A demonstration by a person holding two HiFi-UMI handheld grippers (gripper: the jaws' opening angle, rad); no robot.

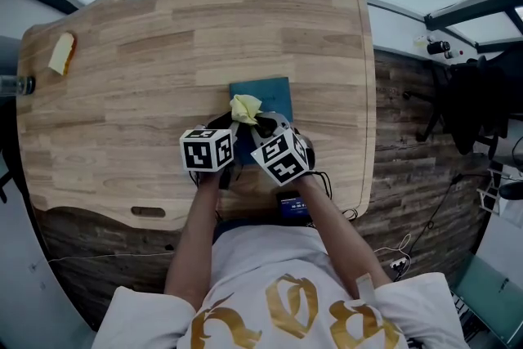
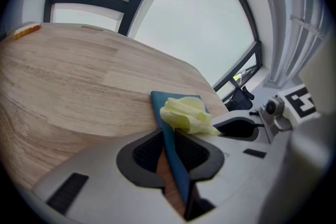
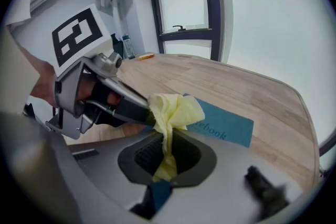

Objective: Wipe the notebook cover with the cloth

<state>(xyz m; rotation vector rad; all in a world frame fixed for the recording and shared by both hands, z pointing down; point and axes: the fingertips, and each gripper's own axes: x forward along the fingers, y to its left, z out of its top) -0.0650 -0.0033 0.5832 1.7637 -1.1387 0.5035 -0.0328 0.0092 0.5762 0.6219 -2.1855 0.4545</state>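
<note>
A person (image 1: 278, 290) in a white shirt leans over the near edge of a wooden counter (image 1: 147, 37), a handheld tool in each hand, the two tools side by side and nearly touching. The left tool (image 2: 169, 134) is closed on the near edge of a blue notebook (image 1: 276, 92), whose cover runs edge-on between its pads. The right tool (image 3: 167, 136) pinches a crumpled pale-yellow cloth (image 1: 245, 106), which passes down between its jaws and bunches up above them.

The cloth sits over the near end of the notebook, right beside the left tool's tip. The notebook lies on the counter close to the person, toward the right half of the board. Beyond the cloth, most of the cover is bare, the word printed on it unobscured.

Judging by this layout, the setup is done: the book is steadied and the cloth is in hand at the cover. The wipe itself looks barely begun or in mid-pass, with the whole far stretch of the cover left to cross. No marks show which parts have been cleaned.

At the far left corner of the counter lies a small yellow object (image 1: 62, 53), well apart from the work. An office chair (image 1: 474, 106) stands off to the right.
</note>
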